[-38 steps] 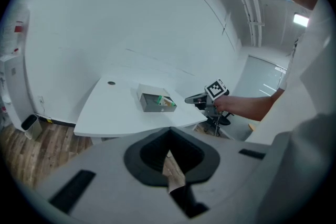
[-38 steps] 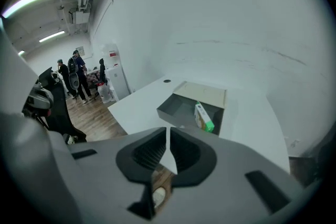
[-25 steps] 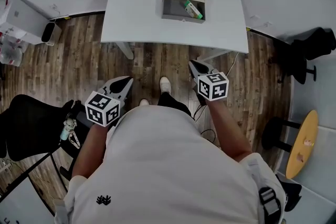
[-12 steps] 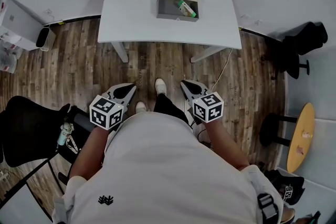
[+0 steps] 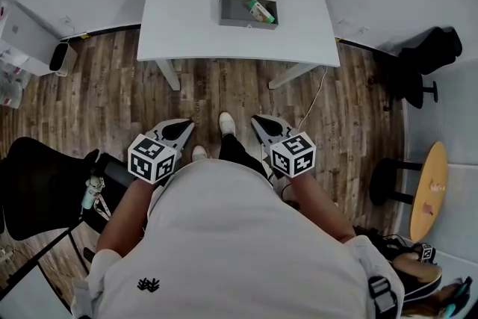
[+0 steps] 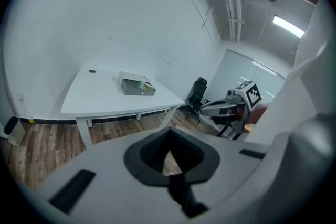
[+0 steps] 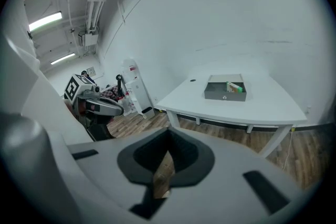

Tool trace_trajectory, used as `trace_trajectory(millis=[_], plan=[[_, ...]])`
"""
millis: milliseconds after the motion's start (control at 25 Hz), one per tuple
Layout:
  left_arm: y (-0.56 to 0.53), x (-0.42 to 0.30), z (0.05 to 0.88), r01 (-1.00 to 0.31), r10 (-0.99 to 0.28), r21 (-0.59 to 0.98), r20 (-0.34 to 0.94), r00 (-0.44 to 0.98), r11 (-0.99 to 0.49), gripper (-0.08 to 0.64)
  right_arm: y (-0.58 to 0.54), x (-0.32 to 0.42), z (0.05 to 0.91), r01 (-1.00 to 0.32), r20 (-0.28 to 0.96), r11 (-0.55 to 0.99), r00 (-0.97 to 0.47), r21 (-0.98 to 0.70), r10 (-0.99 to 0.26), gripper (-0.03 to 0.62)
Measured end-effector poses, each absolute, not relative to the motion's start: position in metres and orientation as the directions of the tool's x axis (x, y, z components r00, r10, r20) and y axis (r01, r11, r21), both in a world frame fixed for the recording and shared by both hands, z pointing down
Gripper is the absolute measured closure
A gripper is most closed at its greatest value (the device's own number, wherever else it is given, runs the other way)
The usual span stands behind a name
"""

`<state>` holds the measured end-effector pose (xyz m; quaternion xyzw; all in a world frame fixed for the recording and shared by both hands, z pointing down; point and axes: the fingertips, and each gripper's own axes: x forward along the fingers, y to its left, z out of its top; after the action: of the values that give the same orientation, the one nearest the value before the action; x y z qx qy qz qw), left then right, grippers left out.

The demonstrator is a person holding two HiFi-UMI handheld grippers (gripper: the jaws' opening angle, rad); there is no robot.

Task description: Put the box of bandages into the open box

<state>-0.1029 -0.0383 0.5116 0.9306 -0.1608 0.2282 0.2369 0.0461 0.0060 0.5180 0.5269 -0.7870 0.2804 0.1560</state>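
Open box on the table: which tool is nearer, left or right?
Right. The right tool is almost in line with the open box; the left tool sits further left.

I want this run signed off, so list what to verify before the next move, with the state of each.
1. The green-and-white bandage box lies inside the grey open box: ok.
2. The grey open box rests on the white table, away from its edges: ok.
3. The left gripper has jaws together, nothing held: ok.
4. The right gripper has jaws together, nothing held: ok.
5. The green-and-white bandage box lies flat: cannot tell.
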Motion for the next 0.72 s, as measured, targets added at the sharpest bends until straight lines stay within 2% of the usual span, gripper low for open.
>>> trace_trajectory(millis=[720], plan=[[-0.037,-0.123,0.516,-0.419,-0.202,0.375,0.498,0.844,-0.827,0.557,0.003,0.033,0.516,-0.918,0.553,0.316,-0.397,-0.24,-0.733,0.586]])
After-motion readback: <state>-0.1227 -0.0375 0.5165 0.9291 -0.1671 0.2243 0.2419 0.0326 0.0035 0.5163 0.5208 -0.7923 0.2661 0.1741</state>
